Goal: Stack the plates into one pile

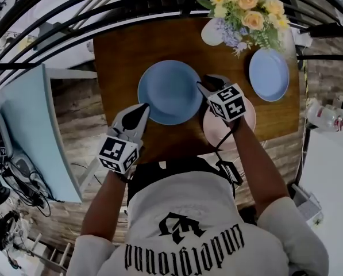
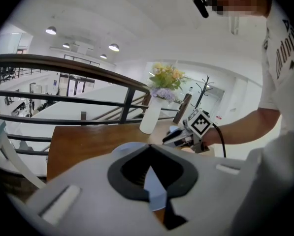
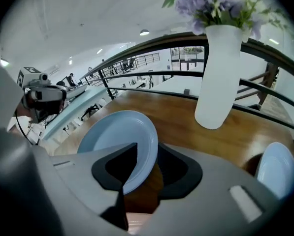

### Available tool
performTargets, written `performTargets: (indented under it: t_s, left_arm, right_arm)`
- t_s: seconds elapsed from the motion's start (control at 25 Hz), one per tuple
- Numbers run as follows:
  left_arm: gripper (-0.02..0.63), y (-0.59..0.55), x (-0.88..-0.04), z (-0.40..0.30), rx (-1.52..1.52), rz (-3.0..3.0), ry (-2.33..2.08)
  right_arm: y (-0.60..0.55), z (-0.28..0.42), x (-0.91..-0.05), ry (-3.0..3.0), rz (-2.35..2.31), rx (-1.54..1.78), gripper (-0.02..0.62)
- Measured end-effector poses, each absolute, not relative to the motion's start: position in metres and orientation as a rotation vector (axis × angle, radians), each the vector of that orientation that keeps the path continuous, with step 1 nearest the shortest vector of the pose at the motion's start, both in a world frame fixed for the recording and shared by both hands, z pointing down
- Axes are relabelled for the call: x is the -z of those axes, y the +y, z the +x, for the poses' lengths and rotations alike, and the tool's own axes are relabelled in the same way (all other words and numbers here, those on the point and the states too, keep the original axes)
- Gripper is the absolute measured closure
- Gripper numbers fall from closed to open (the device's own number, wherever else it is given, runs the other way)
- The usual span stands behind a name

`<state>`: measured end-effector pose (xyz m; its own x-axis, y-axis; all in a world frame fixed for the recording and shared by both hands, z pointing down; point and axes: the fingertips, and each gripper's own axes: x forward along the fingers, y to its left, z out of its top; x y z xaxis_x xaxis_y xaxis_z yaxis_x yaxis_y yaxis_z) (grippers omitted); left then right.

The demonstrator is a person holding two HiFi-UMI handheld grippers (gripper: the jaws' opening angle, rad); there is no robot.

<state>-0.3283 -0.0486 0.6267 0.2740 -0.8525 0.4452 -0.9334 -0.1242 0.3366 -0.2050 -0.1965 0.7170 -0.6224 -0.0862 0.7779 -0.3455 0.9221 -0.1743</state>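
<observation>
A large blue plate (image 1: pixel 170 92) lies in the middle of the brown wooden table (image 1: pixel 119 50). My left gripper (image 1: pixel 139 114) is at its near left rim, and in the left gripper view the jaws (image 2: pixel 154 191) stand shut on that rim. My right gripper (image 1: pixel 207 85) is at the plate's right edge. In the right gripper view its jaws (image 3: pixel 139 181) are open, with the plate's rim (image 3: pixel 114 141) between them and a gap beside it. A pink plate (image 1: pixel 249 119) lies under the right gripper. A smaller blue plate (image 1: pixel 269 73) sits at the far right.
A white vase with flowers (image 1: pixel 212 32) stands at the table's back, between the two blue plates. A black railing (image 1: pixel 73 7) runs behind the table. A light blue panel (image 1: pixel 30 131) and cables (image 1: pixel 10 177) are down at the left.
</observation>
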Motion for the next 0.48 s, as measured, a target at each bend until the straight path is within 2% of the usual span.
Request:
performTargets:
  t_s: [0.48]
  left_arm:
    - [0.560,-0.056,-0.665,-0.331,-0.202,1.934,-1.570]
  right_arm:
    - [-0.209,-0.207,-0.782,-2.089,0.315,-0.467,0.468]
